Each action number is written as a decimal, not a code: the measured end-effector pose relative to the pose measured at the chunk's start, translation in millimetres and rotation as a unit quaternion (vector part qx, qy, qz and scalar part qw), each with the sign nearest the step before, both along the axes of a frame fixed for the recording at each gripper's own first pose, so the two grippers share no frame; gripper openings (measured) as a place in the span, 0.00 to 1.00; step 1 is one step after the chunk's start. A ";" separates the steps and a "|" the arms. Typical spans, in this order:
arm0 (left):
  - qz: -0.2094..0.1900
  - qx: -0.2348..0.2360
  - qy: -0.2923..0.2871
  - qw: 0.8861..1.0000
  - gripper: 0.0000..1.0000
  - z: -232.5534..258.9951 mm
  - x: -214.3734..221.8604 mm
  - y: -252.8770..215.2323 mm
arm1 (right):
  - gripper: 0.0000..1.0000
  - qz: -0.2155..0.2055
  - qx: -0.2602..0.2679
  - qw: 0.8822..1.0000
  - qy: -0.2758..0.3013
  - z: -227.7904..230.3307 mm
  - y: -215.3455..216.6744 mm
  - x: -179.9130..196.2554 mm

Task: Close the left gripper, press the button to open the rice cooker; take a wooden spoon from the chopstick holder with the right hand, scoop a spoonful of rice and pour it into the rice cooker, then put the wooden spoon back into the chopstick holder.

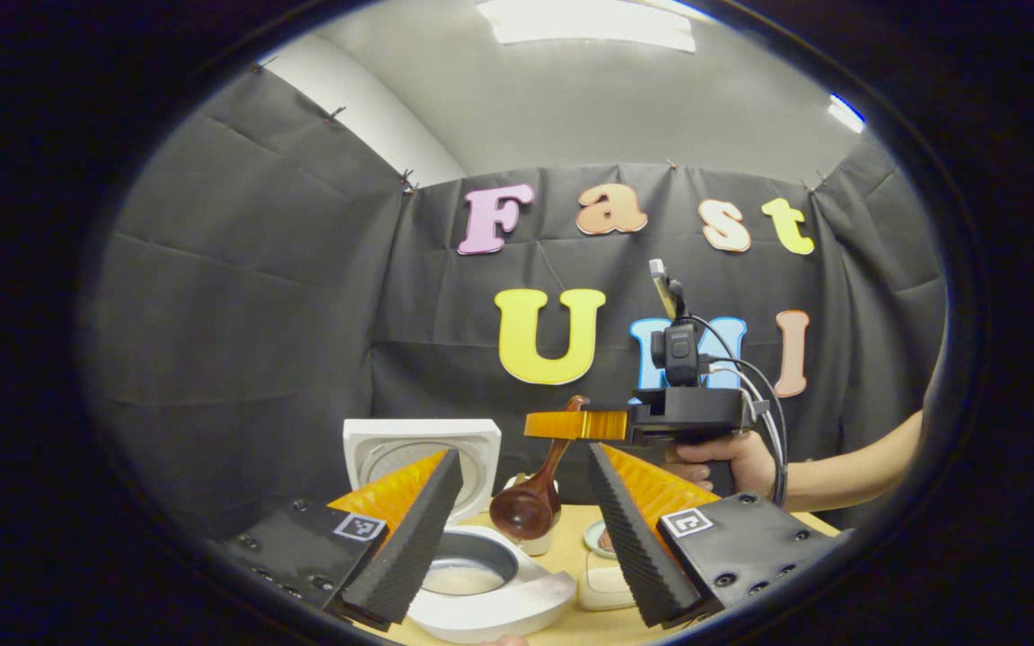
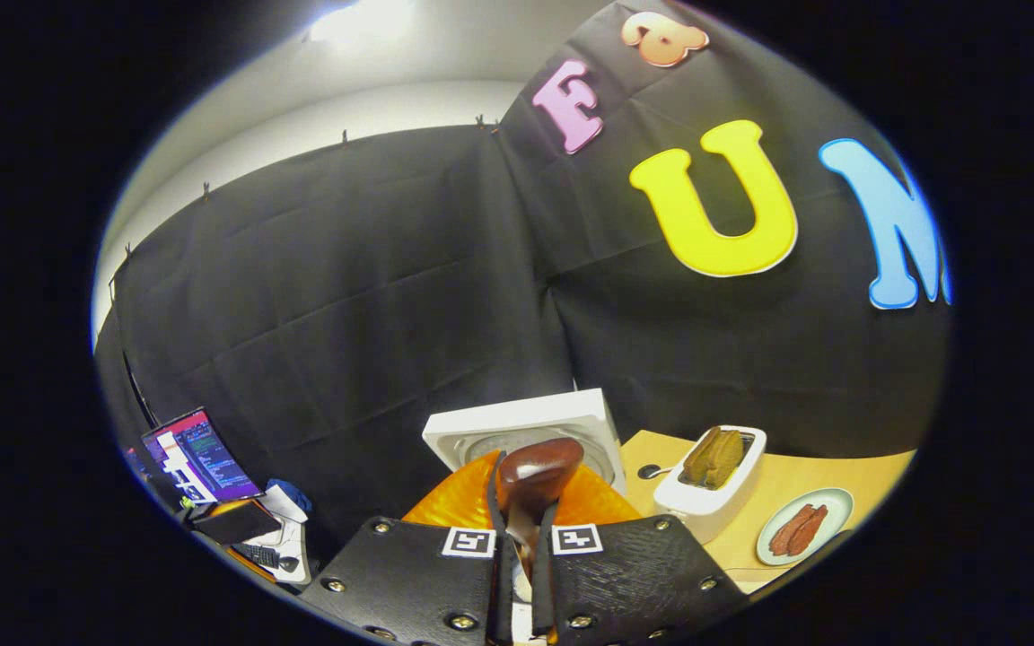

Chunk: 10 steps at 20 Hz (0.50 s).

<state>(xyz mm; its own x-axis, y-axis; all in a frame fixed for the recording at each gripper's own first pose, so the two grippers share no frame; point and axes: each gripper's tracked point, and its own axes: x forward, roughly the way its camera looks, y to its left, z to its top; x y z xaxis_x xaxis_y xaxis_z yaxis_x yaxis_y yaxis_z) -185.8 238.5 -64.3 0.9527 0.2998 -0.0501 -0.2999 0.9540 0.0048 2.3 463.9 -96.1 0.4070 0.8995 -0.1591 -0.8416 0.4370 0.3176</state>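
In the left gripper view, the left gripper (image 1: 524, 529) is seen with its two fingers spread wide apart and nothing held between them. Below and between the fingers the rice cooker (image 1: 481, 583) is found on the table (image 1: 571, 538), its lid (image 1: 423, 453) raised upright behind the pot; a pale layer is seen at the bottom of the inner pot. Farther off, the right gripper (image 1: 575, 424) is held level by a hand (image 1: 732, 458), and the wooden spoon (image 1: 530, 498) is gripped by its handle near the top, hanging with its dark, glossy bowl downward above the table just behind the cooker. Whether the spoon's bowl touches anything below cannot be told.

In the right gripper view, the right gripper's (image 2: 521, 538) fingers are closed almost together on the spoon's (image 2: 535, 480) handle, and the rounded brown bowl stands out just past the fingertips. The open cooker lid (image 2: 526, 431) is seen behind it. To the right, a white toaster (image 2: 705, 489) with bread and a plate (image 2: 804, 529) are placed on the table (image 2: 786, 489).
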 end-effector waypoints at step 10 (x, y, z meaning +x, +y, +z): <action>-0.052 -0.039 -0.016 0.998 1.00 4.4 56.0 -57.0 | 0.09 -0.120 0.003 0.993 -0.014 30.2 -157.7 30.7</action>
<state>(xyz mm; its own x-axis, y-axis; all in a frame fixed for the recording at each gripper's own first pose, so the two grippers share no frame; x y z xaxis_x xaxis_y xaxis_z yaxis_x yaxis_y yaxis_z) -129.8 181.6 -59.9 0.9798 0.1961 -0.0386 -0.1986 0.9770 -0.0783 33.0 306.2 -65.8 0.6140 0.7767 -0.1404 -0.7215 0.6244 0.2992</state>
